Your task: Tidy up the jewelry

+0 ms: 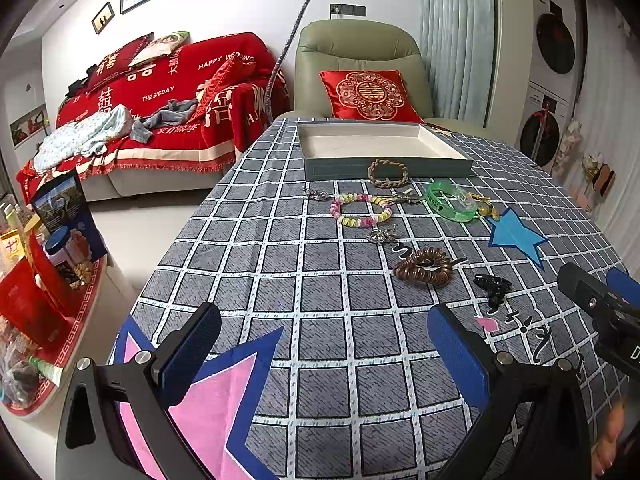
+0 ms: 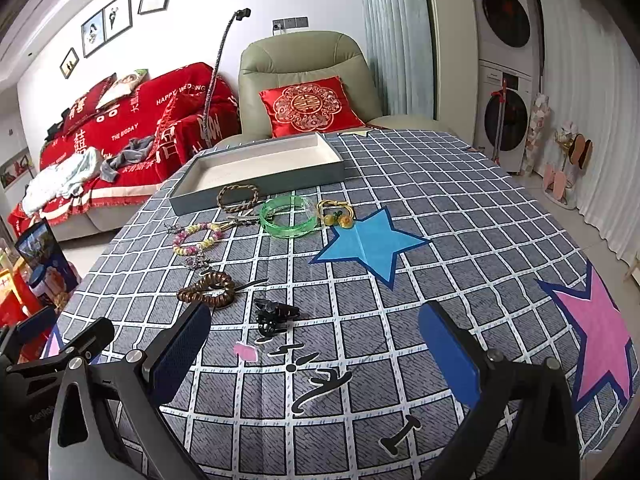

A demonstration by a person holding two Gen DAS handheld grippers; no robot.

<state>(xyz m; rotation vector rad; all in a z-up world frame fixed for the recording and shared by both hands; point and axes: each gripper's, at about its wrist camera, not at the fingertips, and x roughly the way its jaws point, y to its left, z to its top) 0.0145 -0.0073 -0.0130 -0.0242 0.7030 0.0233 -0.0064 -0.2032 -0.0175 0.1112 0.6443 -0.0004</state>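
A shallow grey tray point(image 1: 384, 166) point(image 2: 256, 184) with a white inside lies at the table's far side, nothing in it. In front of it lie a braided brown bracelet point(image 1: 388, 173) point(image 2: 238, 197), a green bangle point(image 1: 452, 202) point(image 2: 288, 216), a pastel bead bracelet point(image 1: 361, 210) point(image 2: 197, 239), a yellow bead piece point(image 1: 486, 206) point(image 2: 338, 214), a brown bead coil point(image 1: 424, 267) point(image 2: 208, 290), a black hair claw point(image 1: 492, 288) point(image 2: 274, 314) and small metal charms point(image 1: 382, 235). My left gripper point(image 1: 320, 344) and right gripper point(image 2: 312, 344) hover open over the near cloth, nothing between their fingers.
The table wears a grey checked cloth point(image 1: 320, 280) with blue and pink stars. Behind it stand a green armchair with a red cushion point(image 1: 368, 94) and a red-covered sofa point(image 1: 160, 112). A cluttered low shelf point(image 1: 44, 280) is at the left. A hand point(image 1: 608, 440) shows at the lower right.
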